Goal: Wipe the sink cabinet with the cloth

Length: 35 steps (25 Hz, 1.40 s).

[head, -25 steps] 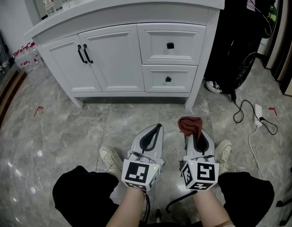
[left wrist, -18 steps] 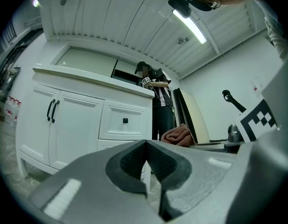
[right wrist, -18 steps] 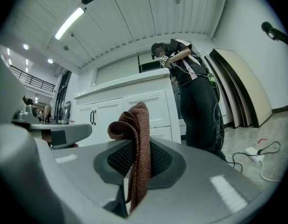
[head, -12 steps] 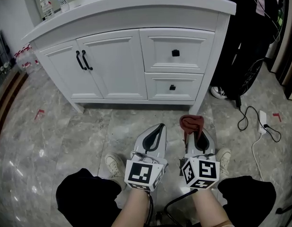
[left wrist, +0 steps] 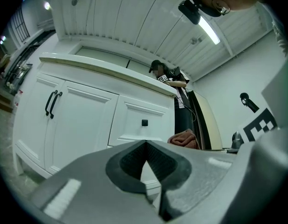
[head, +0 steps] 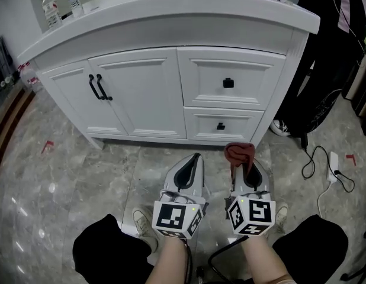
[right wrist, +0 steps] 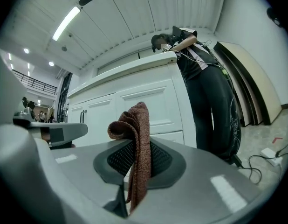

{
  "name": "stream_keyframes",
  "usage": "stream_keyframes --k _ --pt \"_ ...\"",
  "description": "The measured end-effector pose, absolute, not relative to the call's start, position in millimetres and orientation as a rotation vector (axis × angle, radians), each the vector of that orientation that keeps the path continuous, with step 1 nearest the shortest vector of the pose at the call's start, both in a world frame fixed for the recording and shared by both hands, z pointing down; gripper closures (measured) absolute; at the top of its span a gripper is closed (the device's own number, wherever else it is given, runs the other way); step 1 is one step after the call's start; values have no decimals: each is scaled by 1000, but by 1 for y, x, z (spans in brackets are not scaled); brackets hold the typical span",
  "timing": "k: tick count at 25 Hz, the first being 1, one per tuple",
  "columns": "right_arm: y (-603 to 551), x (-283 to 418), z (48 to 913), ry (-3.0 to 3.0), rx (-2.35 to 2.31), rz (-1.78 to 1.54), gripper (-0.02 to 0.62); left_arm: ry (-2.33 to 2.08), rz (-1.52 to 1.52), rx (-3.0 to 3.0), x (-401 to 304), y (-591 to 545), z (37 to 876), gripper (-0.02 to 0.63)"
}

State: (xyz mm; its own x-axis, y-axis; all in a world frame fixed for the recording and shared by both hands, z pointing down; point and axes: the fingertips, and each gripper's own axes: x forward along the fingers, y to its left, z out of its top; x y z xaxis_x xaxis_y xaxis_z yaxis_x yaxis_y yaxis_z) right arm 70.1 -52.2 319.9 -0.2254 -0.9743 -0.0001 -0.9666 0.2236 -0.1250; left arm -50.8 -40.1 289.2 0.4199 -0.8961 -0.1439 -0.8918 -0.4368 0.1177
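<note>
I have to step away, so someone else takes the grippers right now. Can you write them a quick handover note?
Left claw: shut, nothing in it.
Right claw: shut on the reddish-brown cloth, which sticks up from between the jaws.
Sink cabinet: straight ahead, white, doors and drawers closed. Both claws are over the floor, short of it; the cloth is not touching it.
Done: cloth is in the grip.
Left: all the wiping. Bring the cloth to the cabinet and start.
Mind: a person stands at the cabinet's right end, with cables on the floor there.
</note>
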Motion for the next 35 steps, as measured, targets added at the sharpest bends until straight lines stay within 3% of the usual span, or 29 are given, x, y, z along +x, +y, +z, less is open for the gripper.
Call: stream_keyframes --k 19,35 --pt "-181 -1 230 2543 -1557 15 514 -1843 -239 2669 -89 -155 242 606" --pt "-225 -66 164 2567 -1350 47 512 -1889 -215 2638 -119 -183 245 606"
